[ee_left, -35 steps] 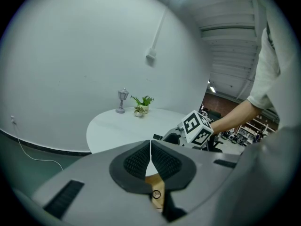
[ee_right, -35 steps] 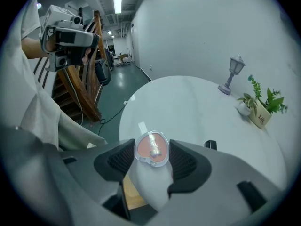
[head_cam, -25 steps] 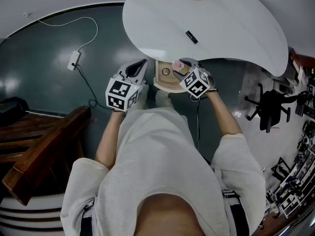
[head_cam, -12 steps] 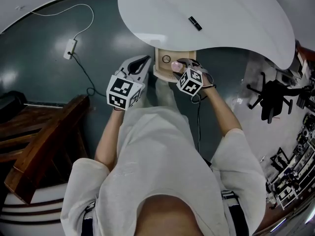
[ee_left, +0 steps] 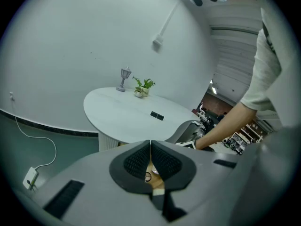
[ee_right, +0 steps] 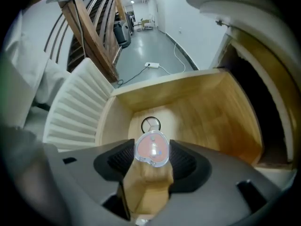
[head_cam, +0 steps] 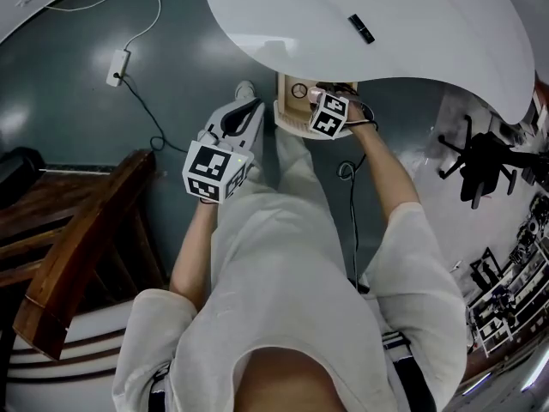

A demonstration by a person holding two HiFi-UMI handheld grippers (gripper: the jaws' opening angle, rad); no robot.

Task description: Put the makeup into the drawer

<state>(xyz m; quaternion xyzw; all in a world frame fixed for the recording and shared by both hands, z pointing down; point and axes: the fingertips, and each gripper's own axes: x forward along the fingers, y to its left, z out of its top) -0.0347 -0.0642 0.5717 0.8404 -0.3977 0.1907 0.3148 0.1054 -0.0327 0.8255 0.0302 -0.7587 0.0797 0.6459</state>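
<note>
A small round pink makeup compact sits clamped between the pads of my right gripper, which is shut on it and points straight down. Below it lies the open wooden drawer, with a small round ring-shaped item on its floor. In the head view the right gripper is over the drawer under the white table's edge. My left gripper hangs to the left of the drawer, its jaws shut and empty. A black makeup stick lies on the table top.
The round white table overhangs the drawer. A small plant and a little lamp stand at its far side. A wooden stair frame is at the left, a cable with a plug on the floor, and an office chair at the right.
My right gripper has sunk toward the drawer with the compact and tipped to point straight down. My left gripper has dropped a little beside the drawer.
</note>
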